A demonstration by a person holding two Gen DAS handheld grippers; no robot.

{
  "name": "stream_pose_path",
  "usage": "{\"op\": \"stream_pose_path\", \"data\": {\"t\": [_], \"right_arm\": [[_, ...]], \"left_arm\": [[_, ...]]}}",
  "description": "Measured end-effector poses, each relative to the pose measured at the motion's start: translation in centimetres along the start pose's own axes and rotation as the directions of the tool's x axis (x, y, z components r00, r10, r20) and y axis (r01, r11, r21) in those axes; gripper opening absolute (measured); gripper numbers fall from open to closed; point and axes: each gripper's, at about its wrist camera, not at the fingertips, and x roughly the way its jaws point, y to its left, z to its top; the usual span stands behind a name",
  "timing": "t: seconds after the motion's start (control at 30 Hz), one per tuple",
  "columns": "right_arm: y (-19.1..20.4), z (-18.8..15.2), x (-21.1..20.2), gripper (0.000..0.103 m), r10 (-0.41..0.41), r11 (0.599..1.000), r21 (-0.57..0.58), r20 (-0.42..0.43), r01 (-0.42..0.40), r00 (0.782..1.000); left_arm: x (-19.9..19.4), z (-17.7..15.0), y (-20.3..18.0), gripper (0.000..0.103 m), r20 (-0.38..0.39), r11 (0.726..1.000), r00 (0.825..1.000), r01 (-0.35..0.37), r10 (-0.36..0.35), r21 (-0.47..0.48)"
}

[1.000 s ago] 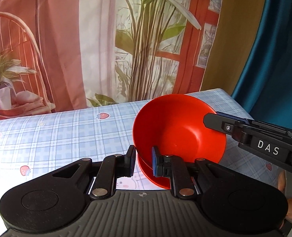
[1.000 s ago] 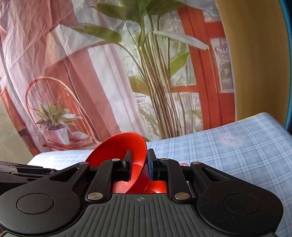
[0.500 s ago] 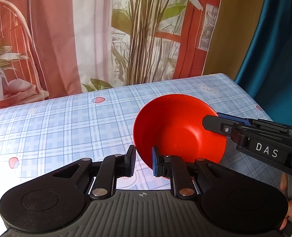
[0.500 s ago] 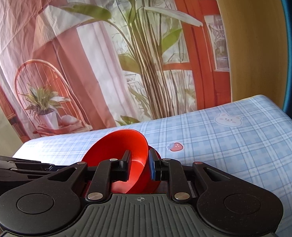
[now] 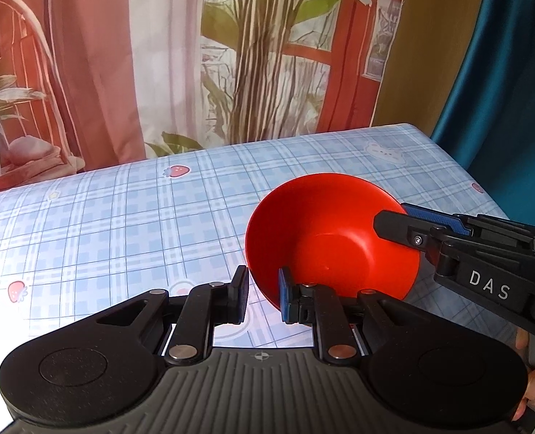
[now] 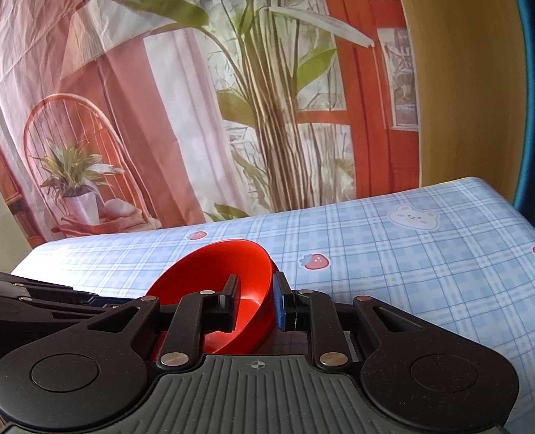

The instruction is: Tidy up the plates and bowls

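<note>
Over a blue-checked tablecloth printed with strawberries and bears, two hand-held grippers meet at a single red bowl. The left gripper reaches in low from the near side, its jaws straddling the bowl's near rim, one finger outside the wall and the blue-padded one inside; a visible gap remains around the rim, so whether it truly pinches cannot be told. The right gripper comes in from the right, lettered "DAS" on its side, its two fingers set either side of the opposite rim, one inside the bowl and one outside against the wall, apparently clamped on it. The bowl sits tilted, its mouth tipped toward the left gripper, near the right-hand part of the table. Behind hangs a printed backdrop of plants and a red window frame, with a teal curtain at right.
</note>
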Motion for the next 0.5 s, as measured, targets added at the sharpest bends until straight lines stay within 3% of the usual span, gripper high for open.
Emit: {"op": "stream_pose_path", "data": {"t": [0.17, 0.5], "right_arm": [[-0.1, -0.3, 0.1, 0.019, -0.017, 1.0, -0.007, -0.003, 0.017, 1.0], [-0.9, -1.5, 0.7, 0.02, -0.001, 0.999, 0.041, -0.033, 0.002, 0.999]], "left_arm": [[0.2, 0.0, 0.2, 0.024, 0.0, 1.0, 1.0, 0.013, -0.013, -0.013], [0.4, -0.3, 0.7, 0.024, -0.011, 0.997, 0.999, 0.048, -0.049, -0.063]]}}
